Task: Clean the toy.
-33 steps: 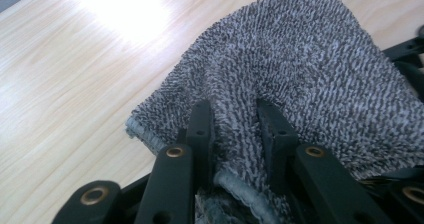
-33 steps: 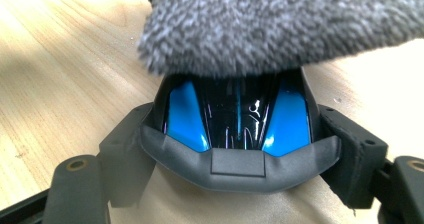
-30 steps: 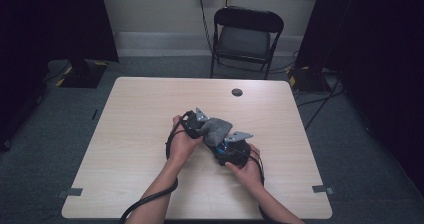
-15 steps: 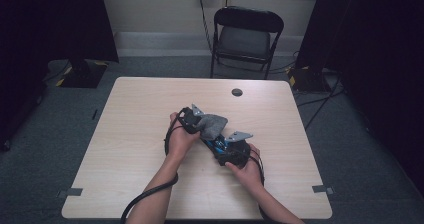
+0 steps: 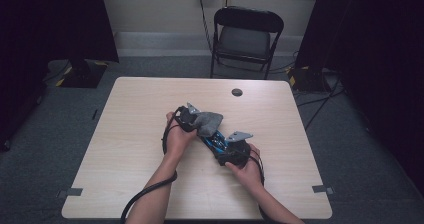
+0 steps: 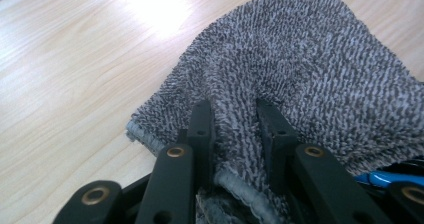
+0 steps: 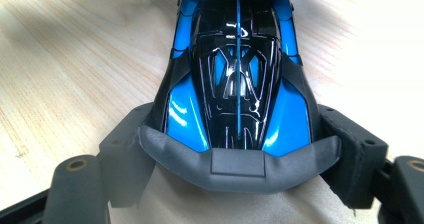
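While the left gripper (image 6: 234, 115) is pinching the grey cloth (image 6: 300, 74) tight and the right gripper (image 7: 239, 134) is clamping the blue toy car (image 7: 235, 79) wide mid-desk (image 5: 125, 134), hard wiping is risking the car twisting loose.

Both forearms are bare, no sleeves visible. Left gripper (image 6: 235, 129): black jaws with brass-coloured rivets, grey three-cornered plate on top, black cable trailing. Right gripper (image 7: 240, 149): black body, padded grey-black jaws, matching plate.

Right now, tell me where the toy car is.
High view: the blue toy car lies mid-table, gripped by the right gripper, with the grey cloth on its far end.
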The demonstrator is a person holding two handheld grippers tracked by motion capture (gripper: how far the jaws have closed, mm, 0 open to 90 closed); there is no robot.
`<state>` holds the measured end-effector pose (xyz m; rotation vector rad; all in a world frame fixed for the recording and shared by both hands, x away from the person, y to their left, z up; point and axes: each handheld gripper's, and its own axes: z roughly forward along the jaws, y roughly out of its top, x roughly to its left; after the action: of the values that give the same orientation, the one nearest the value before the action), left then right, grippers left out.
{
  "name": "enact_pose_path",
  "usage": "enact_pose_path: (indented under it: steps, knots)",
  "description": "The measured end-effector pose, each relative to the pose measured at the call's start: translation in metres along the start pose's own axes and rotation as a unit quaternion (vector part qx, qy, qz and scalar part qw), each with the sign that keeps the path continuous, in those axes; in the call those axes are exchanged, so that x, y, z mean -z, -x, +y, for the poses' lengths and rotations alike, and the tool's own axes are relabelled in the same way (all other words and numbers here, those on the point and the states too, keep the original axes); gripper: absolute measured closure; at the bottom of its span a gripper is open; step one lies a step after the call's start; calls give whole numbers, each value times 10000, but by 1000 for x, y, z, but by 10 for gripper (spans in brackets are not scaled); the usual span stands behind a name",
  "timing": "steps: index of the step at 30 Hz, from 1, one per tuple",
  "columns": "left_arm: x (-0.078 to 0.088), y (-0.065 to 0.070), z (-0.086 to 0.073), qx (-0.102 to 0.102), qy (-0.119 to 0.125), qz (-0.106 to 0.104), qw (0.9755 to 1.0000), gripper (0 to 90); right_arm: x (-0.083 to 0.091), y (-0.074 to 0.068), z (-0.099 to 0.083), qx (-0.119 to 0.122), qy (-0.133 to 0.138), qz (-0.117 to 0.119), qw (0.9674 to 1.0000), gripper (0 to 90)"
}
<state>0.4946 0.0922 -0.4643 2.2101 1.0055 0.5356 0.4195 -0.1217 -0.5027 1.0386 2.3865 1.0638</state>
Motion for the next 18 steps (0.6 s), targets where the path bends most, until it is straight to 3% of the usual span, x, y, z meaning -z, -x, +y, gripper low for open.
enact_pose_path:
  steps: [18]
  knots:
    - [0, -19, -14, 185, -121, 255, 9994, 719, 0, 0, 0, -3, 3, 3, 10000, 240]
